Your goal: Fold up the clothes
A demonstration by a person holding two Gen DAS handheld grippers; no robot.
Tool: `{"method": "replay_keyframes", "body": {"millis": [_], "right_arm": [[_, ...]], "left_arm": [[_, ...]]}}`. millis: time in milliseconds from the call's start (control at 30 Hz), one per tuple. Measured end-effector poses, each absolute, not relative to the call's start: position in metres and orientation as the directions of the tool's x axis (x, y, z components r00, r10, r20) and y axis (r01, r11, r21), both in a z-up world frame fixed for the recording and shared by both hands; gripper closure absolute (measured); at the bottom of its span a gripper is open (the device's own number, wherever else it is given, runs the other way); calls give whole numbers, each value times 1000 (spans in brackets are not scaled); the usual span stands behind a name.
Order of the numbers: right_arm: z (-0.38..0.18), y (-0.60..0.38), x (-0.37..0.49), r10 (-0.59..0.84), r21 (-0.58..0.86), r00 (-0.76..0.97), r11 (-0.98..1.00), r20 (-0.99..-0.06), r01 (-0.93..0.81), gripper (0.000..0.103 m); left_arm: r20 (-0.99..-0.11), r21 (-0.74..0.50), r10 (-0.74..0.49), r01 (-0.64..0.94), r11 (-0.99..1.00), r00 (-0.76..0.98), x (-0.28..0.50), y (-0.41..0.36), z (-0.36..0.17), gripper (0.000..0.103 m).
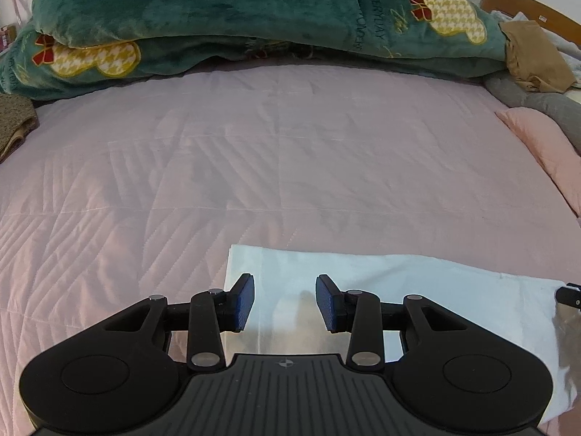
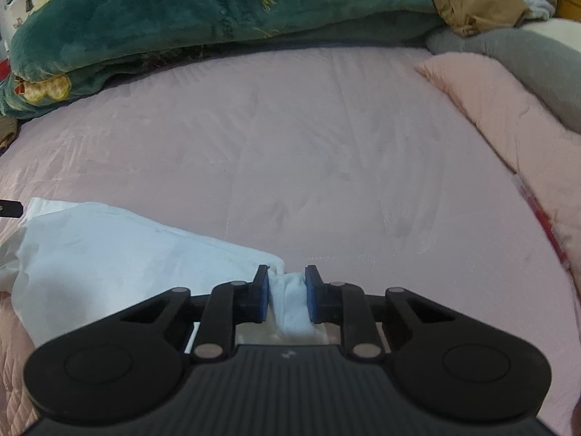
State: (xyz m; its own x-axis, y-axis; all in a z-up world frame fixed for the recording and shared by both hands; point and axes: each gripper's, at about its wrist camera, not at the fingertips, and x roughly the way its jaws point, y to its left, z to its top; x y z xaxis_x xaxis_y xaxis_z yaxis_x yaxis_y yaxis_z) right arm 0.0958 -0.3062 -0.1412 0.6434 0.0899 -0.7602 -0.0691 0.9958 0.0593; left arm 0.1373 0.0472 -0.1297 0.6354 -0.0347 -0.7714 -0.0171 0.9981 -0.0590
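Observation:
A white garment [image 1: 417, 283] lies folded flat on the pink quilted bedspread [image 1: 254, 167], near its front edge. My left gripper [image 1: 284, 303] is open and empty, hovering just above the garment's left end. In the right wrist view the same white garment [image 2: 120, 250] spreads to the left. My right gripper [image 2: 287, 296] is shut on a bunched fold at the garment's right end. A black tip of the right gripper shows at the right edge of the left wrist view [image 1: 568, 294].
A green plush blanket [image 1: 236, 21] is piled along the far side of the bed. A tan garment [image 1: 533, 58] and a grey bolster [image 2: 526, 58] lie at the far right, beside a pink pillow [image 2: 501, 101]. A brown cloth [image 1: 14, 123] lies at the left edge.

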Motion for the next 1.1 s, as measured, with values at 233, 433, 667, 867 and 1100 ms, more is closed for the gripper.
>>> {"method": "replay_keyframes", "body": {"millis": [233, 433, 667, 867, 1100], "right_arm": [[-142, -308, 92, 69, 40, 628, 997, -775, -61, 67], [-139, -309, 86, 84, 40, 634, 996, -769, -83, 76], [-136, -310, 77, 66, 11, 642, 996, -764, -89, 72], [-132, -310, 73, 53, -19, 663, 995, -746, -101, 72], [-136, -311, 74, 67, -15, 647, 993, -760, -121, 72]], "left_arm": [[-771, -68, -36, -26, 997, 636, 127, 48, -125, 63], [-778, -72, -47, -15, 997, 626, 124, 43, -127, 63], [-774, -81, -65, 4, 997, 629, 114, 34, -125, 63], [-782, -81, -66, 4, 997, 620, 110, 33, -126, 63], [-782, -88, -86, 27, 996, 617, 110, 23, -126, 63]]}}
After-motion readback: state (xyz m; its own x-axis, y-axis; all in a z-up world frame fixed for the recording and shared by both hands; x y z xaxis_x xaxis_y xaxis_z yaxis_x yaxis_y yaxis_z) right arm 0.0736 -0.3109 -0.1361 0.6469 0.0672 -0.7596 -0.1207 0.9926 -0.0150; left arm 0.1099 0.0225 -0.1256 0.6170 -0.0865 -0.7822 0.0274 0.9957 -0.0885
